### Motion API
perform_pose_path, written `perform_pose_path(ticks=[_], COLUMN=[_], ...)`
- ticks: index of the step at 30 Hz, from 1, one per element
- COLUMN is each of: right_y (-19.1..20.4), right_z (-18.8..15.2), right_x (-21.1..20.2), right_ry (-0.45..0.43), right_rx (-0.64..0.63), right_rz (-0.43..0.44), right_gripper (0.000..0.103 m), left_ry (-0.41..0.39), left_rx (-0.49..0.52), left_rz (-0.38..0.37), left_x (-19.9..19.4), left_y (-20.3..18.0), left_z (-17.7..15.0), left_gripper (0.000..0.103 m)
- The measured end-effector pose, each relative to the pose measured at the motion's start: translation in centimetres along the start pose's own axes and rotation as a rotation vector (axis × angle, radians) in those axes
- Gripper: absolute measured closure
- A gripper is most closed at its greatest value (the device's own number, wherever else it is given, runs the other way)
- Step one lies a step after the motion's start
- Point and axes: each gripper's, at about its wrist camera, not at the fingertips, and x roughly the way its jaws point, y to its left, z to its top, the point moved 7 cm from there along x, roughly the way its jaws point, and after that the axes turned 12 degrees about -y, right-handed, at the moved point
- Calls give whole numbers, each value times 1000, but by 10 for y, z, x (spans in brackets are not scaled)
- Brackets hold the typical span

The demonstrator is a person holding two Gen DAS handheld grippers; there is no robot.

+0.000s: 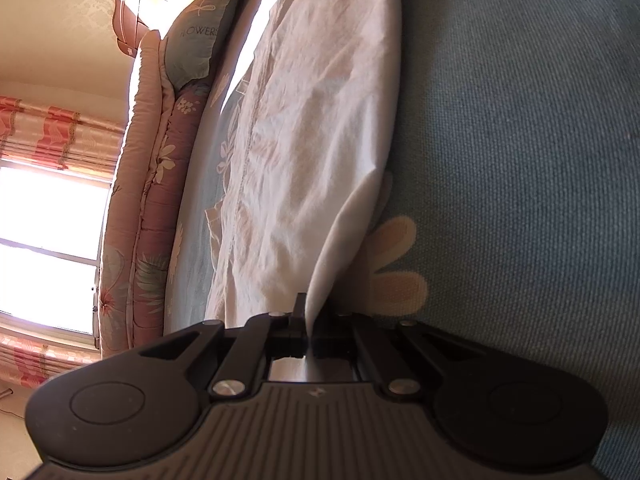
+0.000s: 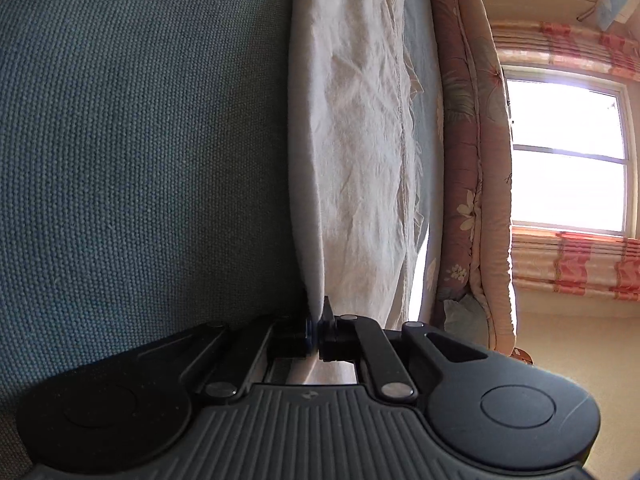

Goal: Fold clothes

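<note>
On one blue bedsheet point(image 1: 520, 120), one white garment point(image 1: 320, 120), apparently single, both grippers' point(image 1: 308, 320) point(image 2: 318, 320) jaws pinching its edge.

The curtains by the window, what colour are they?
The curtains have pink and cream stripes with a flowery pattern. The right wrist view shows them best.

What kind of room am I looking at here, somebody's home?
Most likely a bedroom in a home. A pale garment lies on a blue-green bedspread, with a folded floral quilt and a pillow beyond it, and a window with pink patterned curtains.
</note>
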Motion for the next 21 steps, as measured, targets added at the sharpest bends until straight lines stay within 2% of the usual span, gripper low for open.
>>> perform_pose_path(ticks=[3, 9, 15, 21], right_y=[1, -2, -13, -35], right_z=[-2, 0, -1, -1], right_x=[2, 9, 7, 1], right_ry=[-11, -8, -24, -41], right_rx=[-26, 17, 47, 74], right_rz=[3, -31, -5, -16], right_gripper=[94, 95, 97, 97], left_ry=[-4, -8, -6, -25], left_rx=[-4, -10, -1, -16], left_rz=[2, 1, -24, 23], left_x=[1, 0, -4, -12], left_y=[0, 2, 10, 32], left_z=[-1, -1, 1, 3], left_gripper=[103, 103, 103, 103])
